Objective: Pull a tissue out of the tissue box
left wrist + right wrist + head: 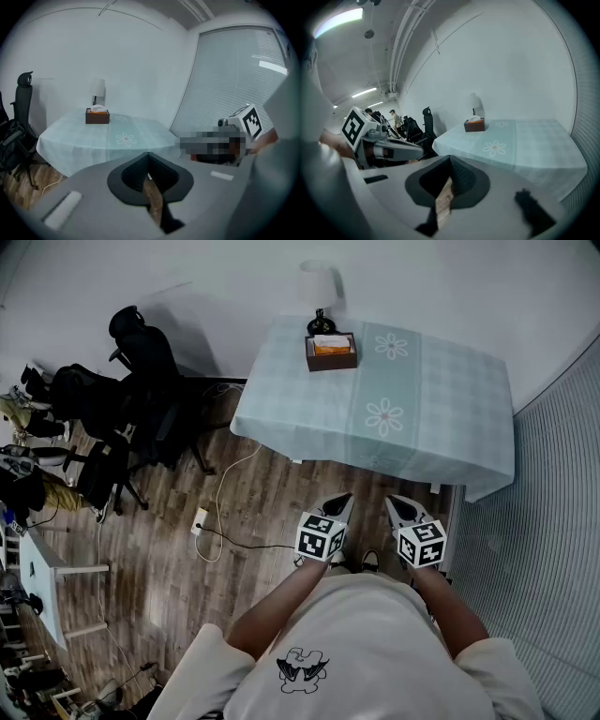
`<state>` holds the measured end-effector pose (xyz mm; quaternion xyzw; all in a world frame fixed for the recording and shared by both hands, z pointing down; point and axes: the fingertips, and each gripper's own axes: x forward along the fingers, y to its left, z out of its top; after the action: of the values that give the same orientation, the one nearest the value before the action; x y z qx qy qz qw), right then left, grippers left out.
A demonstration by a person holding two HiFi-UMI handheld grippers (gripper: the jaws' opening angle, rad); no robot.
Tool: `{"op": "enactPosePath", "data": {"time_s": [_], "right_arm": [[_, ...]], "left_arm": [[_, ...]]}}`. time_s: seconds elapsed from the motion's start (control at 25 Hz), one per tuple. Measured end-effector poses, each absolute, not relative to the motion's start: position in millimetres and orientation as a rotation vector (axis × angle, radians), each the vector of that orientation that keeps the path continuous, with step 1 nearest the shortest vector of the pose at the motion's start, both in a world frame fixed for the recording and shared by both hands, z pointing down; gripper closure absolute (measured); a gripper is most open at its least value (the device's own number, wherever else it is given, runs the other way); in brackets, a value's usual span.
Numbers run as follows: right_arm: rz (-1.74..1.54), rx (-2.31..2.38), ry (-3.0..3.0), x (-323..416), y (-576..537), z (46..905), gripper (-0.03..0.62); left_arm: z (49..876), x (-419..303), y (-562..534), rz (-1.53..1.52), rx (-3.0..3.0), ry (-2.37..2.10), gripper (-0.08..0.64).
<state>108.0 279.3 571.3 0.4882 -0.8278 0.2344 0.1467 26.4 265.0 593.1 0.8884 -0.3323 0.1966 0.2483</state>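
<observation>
A brown tissue box (331, 352) with a white tissue poking out of its top stands at the far left corner of a table covered in a pale checked cloth (441, 409). The left gripper view shows the box (97, 116) well ahead, as does the right gripper view (474, 125). Both grippers are held close to the person's body, short of the table's near edge. My left gripper (343, 500) (148, 154) is shut with nothing in it. My right gripper (398, 503) (450, 158) is shut and empty too. They sit side by side, far from the box.
A table lamp (318, 287) stands just behind the box. Black office chairs (141, 343) crowd the floor left of the table. A cable and power strip (200, 519) lie on the wood floor. White blinds (553, 521) run along the right side.
</observation>
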Motion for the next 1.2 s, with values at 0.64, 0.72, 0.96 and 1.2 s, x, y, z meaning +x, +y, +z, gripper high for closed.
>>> {"op": "enactPosePath", "data": {"time_s": [0.64, 0.72, 0.96, 1.2], "right_arm": [[0.738, 1.373, -2.401, 99.8, 285.0, 576.5, 0.580], [0.750, 1.363, -2.395, 95.0, 284.2, 580.9, 0.580], [0.773, 1.393, -2.364, 71.2, 270.1, 589.9, 0.580], [0.776, 1.414, -2.342, 46.7, 256.7, 597.5, 0.580]], "left_arm": [[595.7, 21.7, 270.1, 0.525, 2.406, -0.904, 0.554], [595.9, 16.4, 269.6, 0.517, 2.398, -0.914, 0.554], [604.2, -23.3, 262.6, 0.506, 2.359, -0.955, 0.554], [607.4, -50.6, 249.2, 0.477, 2.388, -0.966, 0.554]]}}
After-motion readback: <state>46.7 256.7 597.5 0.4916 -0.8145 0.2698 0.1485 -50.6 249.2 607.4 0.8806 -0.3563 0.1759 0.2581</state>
